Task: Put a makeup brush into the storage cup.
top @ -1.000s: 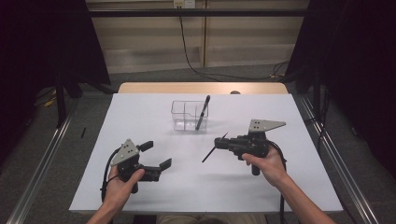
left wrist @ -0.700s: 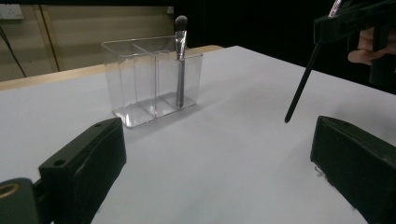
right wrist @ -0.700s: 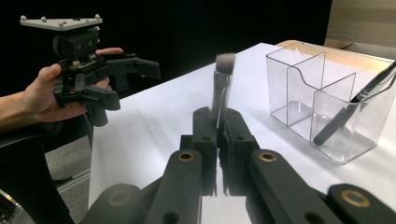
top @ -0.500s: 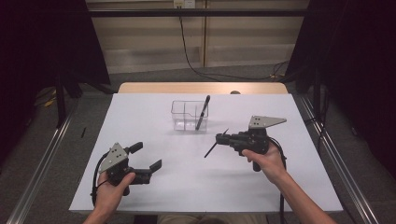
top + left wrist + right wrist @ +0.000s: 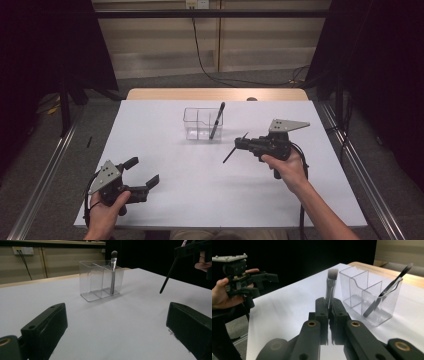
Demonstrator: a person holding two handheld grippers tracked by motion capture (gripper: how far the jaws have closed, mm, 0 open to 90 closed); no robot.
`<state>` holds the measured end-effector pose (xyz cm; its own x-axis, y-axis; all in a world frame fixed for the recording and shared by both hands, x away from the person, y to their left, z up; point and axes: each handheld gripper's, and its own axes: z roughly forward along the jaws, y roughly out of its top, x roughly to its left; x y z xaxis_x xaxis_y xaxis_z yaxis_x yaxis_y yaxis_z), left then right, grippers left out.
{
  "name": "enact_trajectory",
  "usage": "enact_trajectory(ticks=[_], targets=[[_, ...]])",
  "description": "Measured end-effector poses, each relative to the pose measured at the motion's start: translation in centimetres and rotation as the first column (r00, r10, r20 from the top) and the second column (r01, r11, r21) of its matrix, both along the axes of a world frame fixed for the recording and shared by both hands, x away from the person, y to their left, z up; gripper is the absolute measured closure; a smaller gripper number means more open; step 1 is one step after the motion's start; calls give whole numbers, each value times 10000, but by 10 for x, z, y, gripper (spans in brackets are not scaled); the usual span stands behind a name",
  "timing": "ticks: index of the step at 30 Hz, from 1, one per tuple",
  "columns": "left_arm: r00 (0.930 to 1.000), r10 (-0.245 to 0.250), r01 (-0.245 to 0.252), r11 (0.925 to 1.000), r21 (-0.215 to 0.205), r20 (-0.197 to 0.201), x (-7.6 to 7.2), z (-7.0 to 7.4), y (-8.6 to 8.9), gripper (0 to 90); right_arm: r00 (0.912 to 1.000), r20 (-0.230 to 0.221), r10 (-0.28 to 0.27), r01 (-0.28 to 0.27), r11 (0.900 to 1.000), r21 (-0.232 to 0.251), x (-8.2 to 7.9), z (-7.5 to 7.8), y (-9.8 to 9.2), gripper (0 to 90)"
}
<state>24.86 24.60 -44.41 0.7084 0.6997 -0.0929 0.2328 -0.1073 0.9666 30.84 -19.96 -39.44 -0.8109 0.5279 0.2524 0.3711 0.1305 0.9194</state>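
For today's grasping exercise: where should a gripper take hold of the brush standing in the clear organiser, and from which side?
Probably the upper handle of the brush, just under its head, approached from above. It leans in an end compartment of the clear organiser, whose walls surround its lower half.

the left claw (image 5: 141, 176) has drawn back toward the table's near left corner, away from the organizer (image 5: 202, 123)

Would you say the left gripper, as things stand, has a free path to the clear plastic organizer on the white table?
Probably yes. The left gripper is open, holds nothing, and bare white table lies between it and the clear plastic organizer; the right gripper with its brush sits off to one side.
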Motion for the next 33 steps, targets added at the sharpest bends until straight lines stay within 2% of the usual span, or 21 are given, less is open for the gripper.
enact_trajectory(ticks=[2, 4, 12, 14, 20, 33], targets=[[9999, -55, 54, 9999, 91, 116, -2, 1, -1, 35, 10000, 71, -39, 39, 10000, -86, 3, 3, -1, 857], [9998, -85, 82, 9998, 167, 205, -2, 2, -2, 36, 9999, 78, -72, 72, 10000, 21, 6, 5, -1, 857], [9998, -37, 34, 9999, 117, 175, -4, 2, -1, 36, 9997, 156, -194, 195, 9998, -23, 20, 12, -3, 857], [9998, -68, 65, 9998, 182, 176, -4, 2, -1, 36, 9995, 223, -221, 224, 9997, -140, 23, 16, -3, 857], [9998, -116, 115, 9999, 37, 150, -6, 3, -2, 35, 9988, 322, -376, 388, 9986, -358, 33, 24, -3, 857], [9998, -87, 84, 9998, 195, 157, -5, 2, -2, 35, 9965, 479, -686, 719, 9949, -708, 56, 39, 1, 857]])
